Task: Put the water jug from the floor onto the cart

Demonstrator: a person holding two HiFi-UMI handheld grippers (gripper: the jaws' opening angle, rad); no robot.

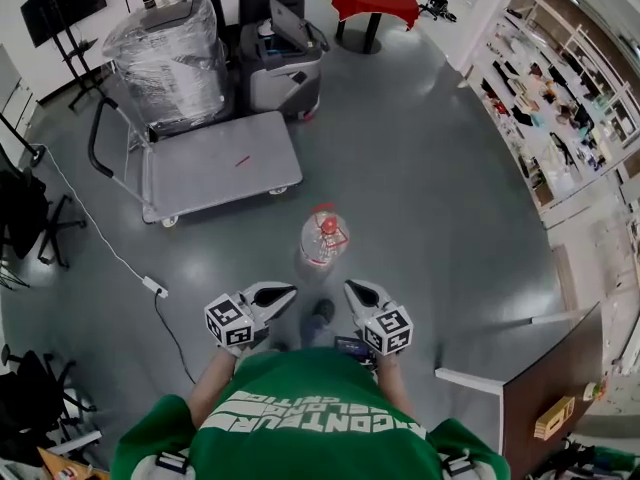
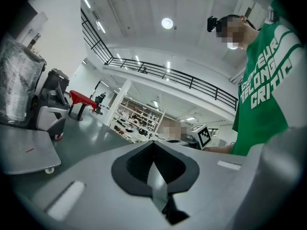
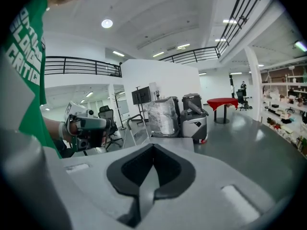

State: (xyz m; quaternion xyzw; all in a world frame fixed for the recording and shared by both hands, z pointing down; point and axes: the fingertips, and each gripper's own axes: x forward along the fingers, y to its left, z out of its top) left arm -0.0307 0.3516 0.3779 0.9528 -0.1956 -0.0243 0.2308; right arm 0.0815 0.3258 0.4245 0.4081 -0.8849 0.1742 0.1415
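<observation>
Water jug, red-capped, upright on floor, apart from cart.

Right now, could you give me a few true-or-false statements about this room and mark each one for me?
1. The water jug stands on the floor. True.
2. Its cap is blue. False: it is red.
3. The left gripper grips the jug. False: its fingers are shut on nothing, short of the jug.
4. The right gripper is shut and empty. True.
5. The cart lies beyond the jug. True.
</observation>
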